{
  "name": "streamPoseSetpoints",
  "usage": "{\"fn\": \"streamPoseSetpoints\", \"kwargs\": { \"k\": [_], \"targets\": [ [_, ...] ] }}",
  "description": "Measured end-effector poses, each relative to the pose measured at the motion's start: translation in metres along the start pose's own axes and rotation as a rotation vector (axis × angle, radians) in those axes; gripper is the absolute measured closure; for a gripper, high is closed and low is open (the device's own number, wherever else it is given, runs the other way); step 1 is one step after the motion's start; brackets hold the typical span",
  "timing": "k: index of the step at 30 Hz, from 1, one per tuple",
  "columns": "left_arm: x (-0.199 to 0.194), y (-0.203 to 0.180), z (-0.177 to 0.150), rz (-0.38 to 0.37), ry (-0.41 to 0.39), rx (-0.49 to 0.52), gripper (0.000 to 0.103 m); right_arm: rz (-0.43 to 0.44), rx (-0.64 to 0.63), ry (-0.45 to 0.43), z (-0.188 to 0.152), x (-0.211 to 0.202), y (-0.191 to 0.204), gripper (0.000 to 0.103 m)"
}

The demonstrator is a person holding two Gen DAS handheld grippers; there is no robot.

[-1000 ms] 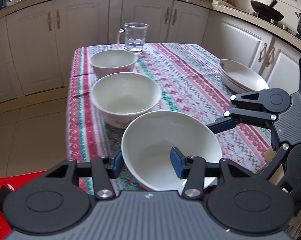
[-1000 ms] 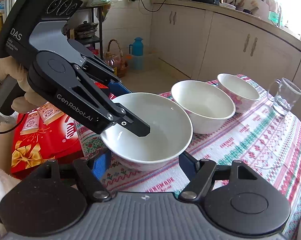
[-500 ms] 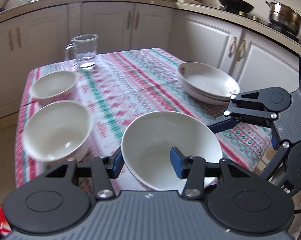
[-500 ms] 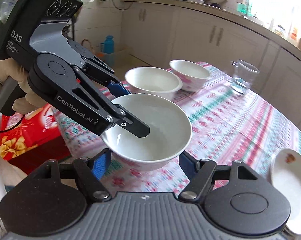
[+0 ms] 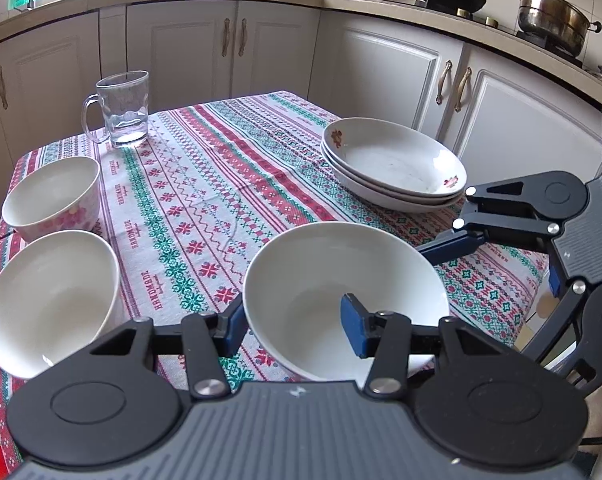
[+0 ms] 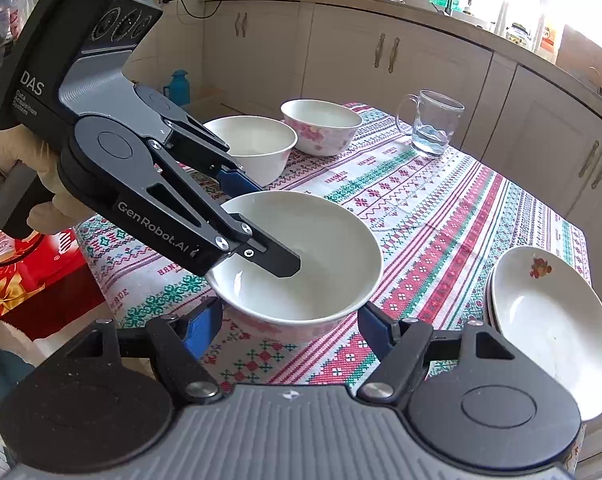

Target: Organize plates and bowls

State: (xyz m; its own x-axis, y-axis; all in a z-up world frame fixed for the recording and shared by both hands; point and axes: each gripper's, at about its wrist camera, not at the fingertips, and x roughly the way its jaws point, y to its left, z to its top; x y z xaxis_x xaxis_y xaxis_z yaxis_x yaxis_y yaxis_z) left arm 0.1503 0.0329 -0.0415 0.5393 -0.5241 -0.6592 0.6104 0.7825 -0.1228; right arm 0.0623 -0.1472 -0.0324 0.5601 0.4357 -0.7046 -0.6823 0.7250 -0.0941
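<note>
Left tool (image 5: 293, 322) clenched on the near rim of a white bowl (image 5: 325, 276): one finger outside the wall, one inside. Bowl held above the near part of the desk (image 5: 229, 184); whether its base touches the cloth, cannot tell.

Right tool (image 6: 289, 322) released, fingers spread either side of the same bowl (image 6: 321, 248), not touching it as far as seen.

Two more bowls at the left edge: plain white (image 5: 49, 300), near; pink-flowered (image 5: 53, 196), behind it. Plates (image 5: 393, 164) stacked at the right edge. Glass mug (image 5: 123, 110) at the far end, apart from the rest.
</note>
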Motion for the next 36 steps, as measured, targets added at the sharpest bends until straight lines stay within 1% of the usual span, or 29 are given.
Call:
{"fn": "streamPoseSetpoints", "kwargs": {
  "k": [14, 21, 23, 24, 25, 26, 27, 28, 32, 36],
  "targets": [
    [0.008, 0.000, 0.000, 0.005, 0.009, 0.005, 0.055, -0.005, 0.020, 0.012, -0.002, 0.006, -0.004, 0.024],
    [0.010, 0.003, 0.000, 0.004, 0.009, 0.000, 0.054, -0.010, 0.026, 0.003, -0.002, 0.007, -0.003, 0.024],
    [0.010, 0.002, 0.000, -0.005, 0.008, 0.000, 0.050, -0.004, 0.029, 0.001, -0.002, 0.007, -0.004, 0.020],
    [0.009, 0.002, -0.001, -0.006, 0.003, 0.000, 0.043, 0.005, 0.035, -0.001, -0.002, 0.007, -0.004, 0.019],
    [0.008, 0.001, -0.001, -0.001, -0.003, 0.003, 0.032, 0.012, 0.041, -0.008, -0.002, 0.006, -0.004, 0.015],
    [0.006, 0.000, -0.001, 0.010, -0.012, 0.008, 0.025, 0.015, 0.042, -0.015, -0.002, 0.005, -0.004, 0.009],
    [0.004, 0.000, -0.001, 0.023, -0.024, 0.012, 0.015, 0.010, 0.037, -0.026, -0.002, 0.003, -0.003, 0.005],
    [0.001, -0.001, -0.001, 0.033, -0.038, 0.017, 0.012, 0.000, 0.031, -0.040, -0.001, 0.001, -0.001, 0.000],
    [-0.012, -0.003, 0.000, 0.061, -0.062, 0.036, 0.011, 0.000, 0.025, -0.050, 0.002, -0.002, 0.001, 0.000],
    [-0.028, -0.004, -0.003, 0.094, -0.094, 0.030, 0.010, -0.003, 0.012, -0.060, 0.005, -0.005, 0.005, 0.000]
  ]
}}
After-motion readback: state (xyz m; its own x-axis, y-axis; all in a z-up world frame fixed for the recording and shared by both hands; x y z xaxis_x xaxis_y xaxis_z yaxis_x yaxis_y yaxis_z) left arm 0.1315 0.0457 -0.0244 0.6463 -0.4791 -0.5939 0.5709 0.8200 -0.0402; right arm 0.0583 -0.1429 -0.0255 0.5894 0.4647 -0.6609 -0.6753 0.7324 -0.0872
